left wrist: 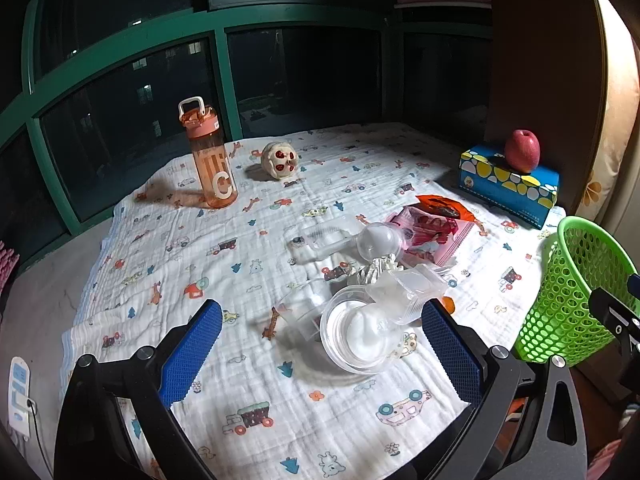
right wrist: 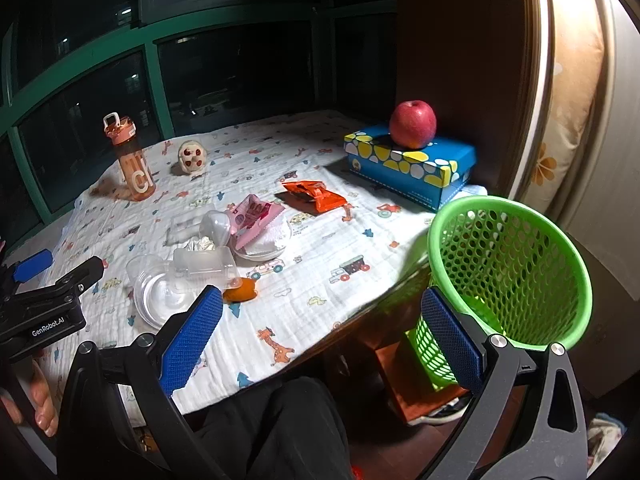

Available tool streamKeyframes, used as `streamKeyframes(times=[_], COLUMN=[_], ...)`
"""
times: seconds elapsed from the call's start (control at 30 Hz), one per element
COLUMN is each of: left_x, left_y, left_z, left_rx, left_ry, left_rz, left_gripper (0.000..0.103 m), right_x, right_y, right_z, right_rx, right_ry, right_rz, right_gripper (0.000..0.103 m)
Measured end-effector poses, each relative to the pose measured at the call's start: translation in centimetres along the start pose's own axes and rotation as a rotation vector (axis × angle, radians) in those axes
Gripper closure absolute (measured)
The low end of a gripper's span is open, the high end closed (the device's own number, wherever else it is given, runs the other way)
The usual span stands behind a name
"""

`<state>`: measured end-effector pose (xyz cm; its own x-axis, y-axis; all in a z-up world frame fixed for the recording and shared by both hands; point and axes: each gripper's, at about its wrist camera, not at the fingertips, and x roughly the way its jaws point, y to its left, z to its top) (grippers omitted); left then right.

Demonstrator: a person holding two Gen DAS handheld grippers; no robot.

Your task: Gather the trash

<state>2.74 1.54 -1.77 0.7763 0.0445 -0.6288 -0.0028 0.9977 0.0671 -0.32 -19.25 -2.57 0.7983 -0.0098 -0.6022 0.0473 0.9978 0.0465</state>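
Your left gripper [left wrist: 322, 354] hangs with jaws apart over the clear plastic cup [left wrist: 356, 338] amid the trash heap; lower squarely, clamp its rim, while your right gripper [right wrist: 320, 336], jaws likewise wide and empty, waits beside the green basket [right wrist: 510, 272].

- White cloth [left wrist: 280, 380], printed with small cars, giraffes and blue trees.
- Bright green basket [right wrist: 516, 264], holed all over.
- Blue box [right wrist: 412, 168] with yellow and white spots.
- Red apple [right wrist: 413, 124].
- Clear orange bottle [left wrist: 210, 160], white letter.
- Orange wrapper [right wrist: 314, 196]; pink packet [right wrist: 256, 216].
- Blue pads [left wrist: 192, 354] on black grippers.
- Dark green window frame [left wrist: 120, 68].
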Motion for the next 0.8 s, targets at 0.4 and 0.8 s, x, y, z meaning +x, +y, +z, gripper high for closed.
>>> streamKeyframes(times=[0.4, 0.8], left_x=[1.8, 3.8], left_y=[2.0, 4.7], left_z=[1.0, 0.9], left_rx=[-0.006, -0.034], left_ry=[0.009, 0.042], left_rz=[0.004, 0.019], left_gripper=[0.006, 0.006], right_x=[2.0, 5.6], right_y=[1.4, 3.8], right_z=[1.2, 1.6], right_rx=[-0.057, -0.103], right_ry=[0.023, 0.095], right_rz=[0.051, 0.189], right_gripper=[0.005, 0.005])
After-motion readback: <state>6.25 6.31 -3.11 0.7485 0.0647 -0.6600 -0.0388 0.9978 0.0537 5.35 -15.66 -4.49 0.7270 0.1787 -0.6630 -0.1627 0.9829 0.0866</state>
